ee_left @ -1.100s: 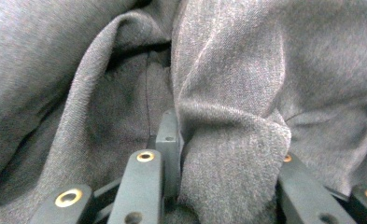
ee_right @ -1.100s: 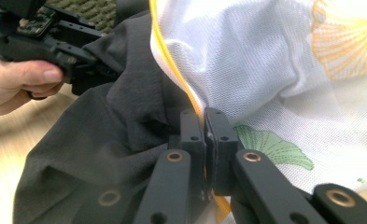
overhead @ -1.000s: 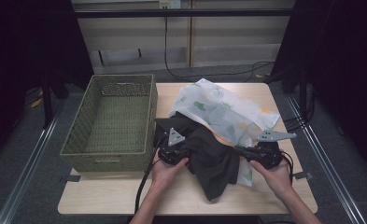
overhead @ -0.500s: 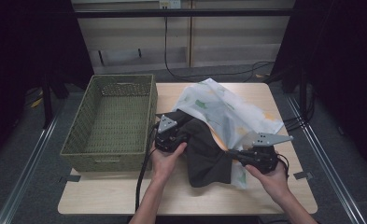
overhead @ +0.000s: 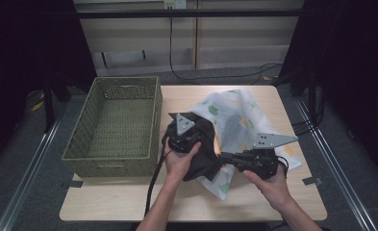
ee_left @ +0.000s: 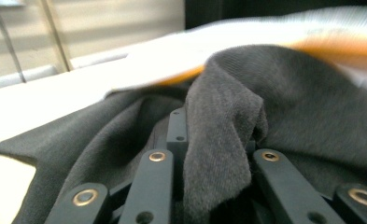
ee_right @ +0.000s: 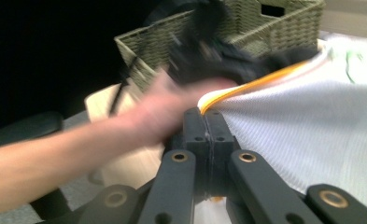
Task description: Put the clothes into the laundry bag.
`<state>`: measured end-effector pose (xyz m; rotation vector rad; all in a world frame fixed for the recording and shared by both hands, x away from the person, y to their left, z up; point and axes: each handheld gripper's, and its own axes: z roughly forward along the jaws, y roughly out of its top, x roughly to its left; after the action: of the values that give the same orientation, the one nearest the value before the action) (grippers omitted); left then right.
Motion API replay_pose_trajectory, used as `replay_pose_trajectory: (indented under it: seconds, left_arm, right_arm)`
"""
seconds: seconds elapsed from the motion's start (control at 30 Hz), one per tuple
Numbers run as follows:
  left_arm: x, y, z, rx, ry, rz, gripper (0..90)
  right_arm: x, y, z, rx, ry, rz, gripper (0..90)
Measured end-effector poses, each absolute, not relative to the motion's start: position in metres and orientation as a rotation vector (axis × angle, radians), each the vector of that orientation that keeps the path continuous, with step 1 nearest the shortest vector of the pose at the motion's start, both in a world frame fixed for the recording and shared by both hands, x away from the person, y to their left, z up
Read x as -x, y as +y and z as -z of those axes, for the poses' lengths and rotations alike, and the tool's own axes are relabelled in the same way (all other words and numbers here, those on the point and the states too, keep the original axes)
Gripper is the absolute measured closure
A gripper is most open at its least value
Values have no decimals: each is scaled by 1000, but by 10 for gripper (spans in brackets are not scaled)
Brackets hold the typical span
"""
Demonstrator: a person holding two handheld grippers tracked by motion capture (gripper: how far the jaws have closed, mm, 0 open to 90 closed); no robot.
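1. Because both pieces are soft cloth, they handle as light, limp things that sag and fold wherever they are not held; I judge neither fragile nor slippery.
2. The left gripper (overhead: 192, 126) has its jaws closed on a thick fold of the dark grey garment (ee_left: 228, 140), which bunches between and over the jaws and drapes down beside the hand.
3. The right gripper (overhead: 223, 157) has its jaws pressed together, pinching the orange-trimmed edge of the white patterned cloth (ee_right: 312, 121); the rest spreads away beyond its tips and to its right side.
4. The dark garment lies partly on the white cloth, so lifting one may drag the other.
5. A hem or seam is the best hold; a single thin layer could slip out.
6. The woven basket (overhead: 114, 120) stands just beyond the left gripper's outer side.
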<state>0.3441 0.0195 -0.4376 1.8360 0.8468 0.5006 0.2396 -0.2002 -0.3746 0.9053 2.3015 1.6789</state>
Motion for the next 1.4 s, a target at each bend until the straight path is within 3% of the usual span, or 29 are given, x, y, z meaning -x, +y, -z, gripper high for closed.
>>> replay_pose_trajectory:
  seconds: [0.13, 0.27, 0.43, 0.7, 0.83, 0.87, 0.9, 0.93, 1.0, 1.07, 1.17, 1.4]
  left_arm:
    - [-341, 9, 453, -1904, 809, -473, 764]
    - [-336, 0, 470, -1992, 760, -423, 760]
    - [-331, 3, 481, -1997, 743, -346, 746]
    - [-311, -2, 482, -2019, 704, -300, 678]
    - [-295, -6, 483, -1992, 685, -228, 643]
    - [-292, -6, 483, -1998, 675, -227, 633]
    - [-289, -7, 483, -2000, 662, -218, 617]
    - [-286, -7, 482, -1999, 648, -203, 617]
    - [-284, -4, 477, -1987, 613, -169, 585]
    - [-283, 4, 470, -1970, 586, -148, 543]
    - [-285, 22, 453, -1926, 558, -152, 411]
    - [-289, 35, 442, -1910, 528, -137, 352]
  right_arm:
    - [-238, -201, 379, -914, 2326, -1655, 900]
    - [-245, -209, 409, -1007, 2371, -1576, 870]
    - [-255, -224, 409, -1065, 2297, -1506, 639]
    - [-305, -208, 407, -1078, 2248, -1310, 522]
    - [-322, -198, 413, -1085, 2252, -1218, 510]
    - [-327, -196, 418, -1111, 2259, -1204, 523]
    - [-329, -194, 425, -1110, 2262, -1152, 731]
    - [-329, -194, 425, -1110, 2262, -1152, 731]
    - [-327, -195, 431, -1112, 2278, -1171, 883]
    - [-324, -198, 431, -1118, 2284, -1175, 900]
    - [-318, -204, 431, -1120, 2294, -1180, 900]
    - [-306, -219, 433, -1111, 2307, -1196, 900]
